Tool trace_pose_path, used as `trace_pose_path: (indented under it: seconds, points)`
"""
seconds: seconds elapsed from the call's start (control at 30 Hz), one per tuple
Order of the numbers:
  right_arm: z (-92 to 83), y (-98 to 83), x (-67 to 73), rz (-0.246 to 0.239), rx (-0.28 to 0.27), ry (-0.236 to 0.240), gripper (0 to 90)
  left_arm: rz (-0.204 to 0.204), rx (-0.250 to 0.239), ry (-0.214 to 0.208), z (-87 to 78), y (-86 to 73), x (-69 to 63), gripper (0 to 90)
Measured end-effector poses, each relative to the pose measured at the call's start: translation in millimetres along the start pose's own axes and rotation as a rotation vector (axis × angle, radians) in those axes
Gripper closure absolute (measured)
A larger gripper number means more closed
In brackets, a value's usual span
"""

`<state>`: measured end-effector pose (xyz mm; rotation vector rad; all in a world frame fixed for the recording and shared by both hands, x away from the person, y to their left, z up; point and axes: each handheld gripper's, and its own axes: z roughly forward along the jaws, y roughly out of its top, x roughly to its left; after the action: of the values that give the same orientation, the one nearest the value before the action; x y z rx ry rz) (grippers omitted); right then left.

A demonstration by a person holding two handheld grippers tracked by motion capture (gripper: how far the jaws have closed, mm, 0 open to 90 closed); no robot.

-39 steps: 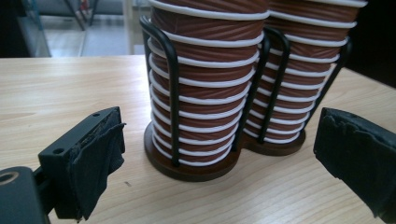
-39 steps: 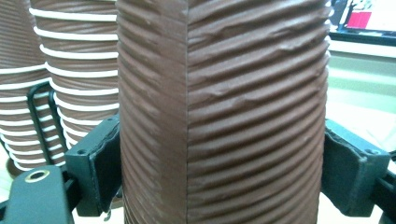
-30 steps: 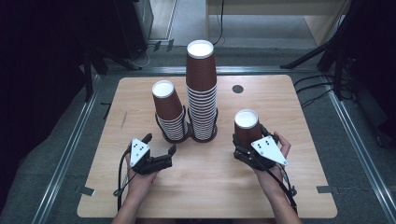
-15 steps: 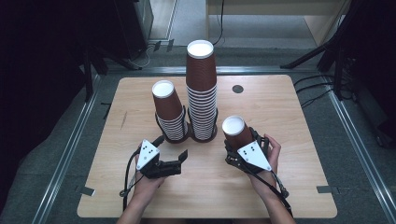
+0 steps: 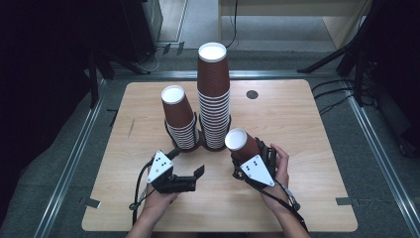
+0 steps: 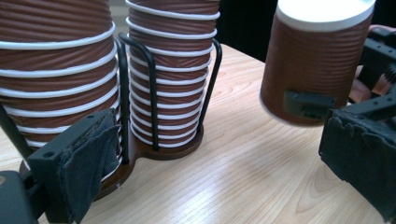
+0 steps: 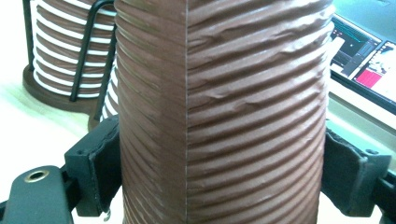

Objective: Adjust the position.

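Note:
Two stacks of brown ribbed paper cups stand upside down in a black wire holder (image 6: 159,148) at the table's middle: a short stack (image 5: 179,118) and a tall stack (image 5: 214,96). My right gripper (image 5: 250,154) is shut on a single upside-down cup (image 5: 241,144), tilted, just right of the tall stack. In the right gripper view this cup (image 7: 219,112) sits clamped between both jaws of the right gripper (image 7: 219,172). My left gripper (image 5: 196,178) stands open in front of the short stack, holding nothing. The left gripper view shows the held cup (image 6: 313,60) beyond the left gripper (image 6: 219,154).
The wooden table (image 5: 307,124) has a small dark round hole (image 5: 252,94) at the back right. Metal rails (image 5: 74,153) run along both sides of the table. Dark stands and cables lie on the floor behind.
My right gripper has carried the cup leftward, close to the tall stack, and tilted it. My left gripper has shifted right toward the table's middle, still open.

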<state>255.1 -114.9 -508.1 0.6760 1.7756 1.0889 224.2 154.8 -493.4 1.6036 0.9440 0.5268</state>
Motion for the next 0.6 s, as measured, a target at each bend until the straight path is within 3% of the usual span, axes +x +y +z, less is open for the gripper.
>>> trace_pose_path:
  seconds: [0.23, 0.43, 0.6]
  points:
    - [-1.6, -1.6, 7.5, -0.065, 0.0, 0.024, 13.4, -0.002, -0.004, -0.032, 2.3, 5.0, -5.5, 0.0]
    - [-0.8, 0.7, 12.0, -0.093, -0.012, 0.032, 13.5, 0.005, 0.023, -0.064, 2.5, 4.9, -10.5, 0.0]
    - [-1.2, 0.4, 19.1, -0.151, -0.017, 0.05, 13.5, -0.012, 0.034, -0.083, 2.9, 7.0, -10.9, 0.0]
